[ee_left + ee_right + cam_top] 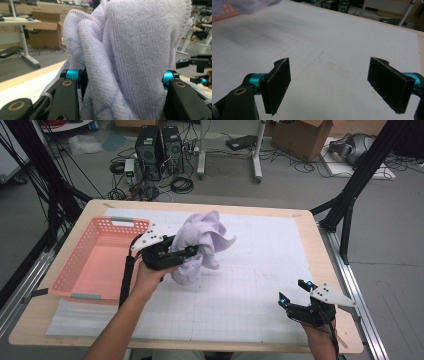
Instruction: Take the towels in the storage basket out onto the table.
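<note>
One lavender towel [200, 245] hangs bunched just right of the one pink basket [95, 260]. Two grippers are in sight: the left gripper [185, 252] against the towel beside the basket, and the right gripper [295, 295] well apart from the basket to its right. One white gridded mat [250, 290] lies under the basket on one desk [310, 227].

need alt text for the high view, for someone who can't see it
The left gripper holds a bunched lilac towel above a white gridded mat, just right of an empty pink basket. The right gripper rests open and empty near the table's right front corner.
</note>
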{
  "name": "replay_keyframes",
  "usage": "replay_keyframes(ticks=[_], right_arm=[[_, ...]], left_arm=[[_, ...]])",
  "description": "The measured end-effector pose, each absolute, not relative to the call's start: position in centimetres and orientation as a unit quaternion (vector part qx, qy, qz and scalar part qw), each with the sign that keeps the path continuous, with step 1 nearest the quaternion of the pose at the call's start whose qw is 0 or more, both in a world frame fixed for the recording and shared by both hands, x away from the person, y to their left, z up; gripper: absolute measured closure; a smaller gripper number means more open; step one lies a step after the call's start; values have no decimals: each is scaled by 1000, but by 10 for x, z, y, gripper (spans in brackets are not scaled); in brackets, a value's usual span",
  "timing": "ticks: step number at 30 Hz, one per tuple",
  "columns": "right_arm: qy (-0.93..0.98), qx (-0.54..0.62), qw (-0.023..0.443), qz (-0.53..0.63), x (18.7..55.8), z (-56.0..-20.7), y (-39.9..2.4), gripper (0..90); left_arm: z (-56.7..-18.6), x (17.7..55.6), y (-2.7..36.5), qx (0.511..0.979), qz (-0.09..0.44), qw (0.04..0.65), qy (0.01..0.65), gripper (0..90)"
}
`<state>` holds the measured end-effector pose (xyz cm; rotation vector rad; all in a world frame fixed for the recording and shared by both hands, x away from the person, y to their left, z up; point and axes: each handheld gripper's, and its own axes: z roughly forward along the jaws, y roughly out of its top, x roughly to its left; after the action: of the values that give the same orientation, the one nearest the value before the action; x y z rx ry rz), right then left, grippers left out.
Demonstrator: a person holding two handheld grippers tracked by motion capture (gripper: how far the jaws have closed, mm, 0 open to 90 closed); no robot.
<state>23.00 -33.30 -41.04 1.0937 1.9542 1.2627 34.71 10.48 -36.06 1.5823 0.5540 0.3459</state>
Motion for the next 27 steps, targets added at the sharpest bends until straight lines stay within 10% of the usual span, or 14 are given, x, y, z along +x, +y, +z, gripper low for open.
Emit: replay_keyframes(ticks=[16, 27], right_arm=[[732, 414, 275, 465, 232, -414, -336, 173], [734, 412, 273, 465, 234, -416, -335, 173]], left_arm=[[-410, 361, 56, 755, 148, 575, 280, 475], [-411, 362, 57, 760, 131, 548, 325, 243]])
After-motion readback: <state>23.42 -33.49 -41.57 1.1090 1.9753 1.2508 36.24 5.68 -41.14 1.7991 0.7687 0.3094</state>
